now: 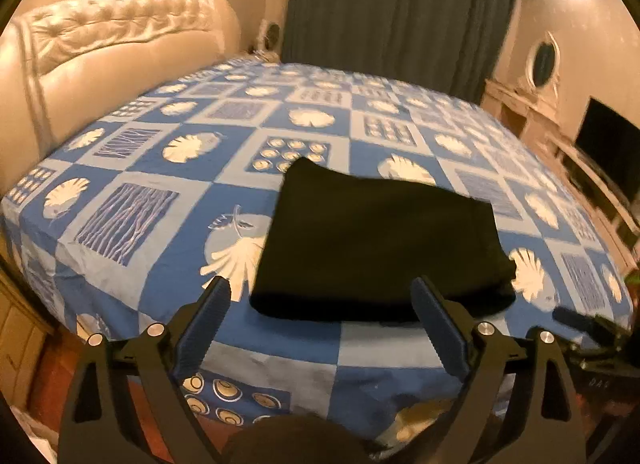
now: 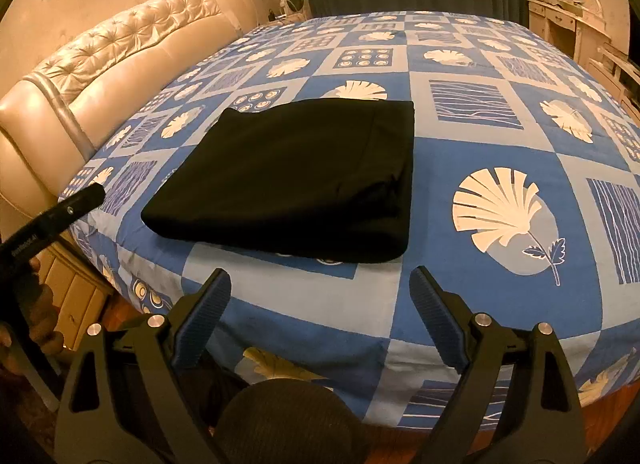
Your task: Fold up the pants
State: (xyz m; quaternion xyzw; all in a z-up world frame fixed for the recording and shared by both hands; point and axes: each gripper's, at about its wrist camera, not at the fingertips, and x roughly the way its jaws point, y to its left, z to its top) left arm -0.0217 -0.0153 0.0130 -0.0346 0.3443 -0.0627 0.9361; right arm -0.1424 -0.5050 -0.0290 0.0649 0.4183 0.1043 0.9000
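The pants (image 2: 296,180) lie on the bed (image 2: 500,168) at about 12 o'clock from the right gripper (image 2: 320,296), apart from its jaws, which stand wide with nothing between them. From the left gripper (image 1: 320,304) they sit at 12 to 1 o'clock, just beyond its wide, empty jaws. One pair of pants shows: black, folded into a compact, roughly rectangular stack with layered edges at its right side. Two grippers are seen.
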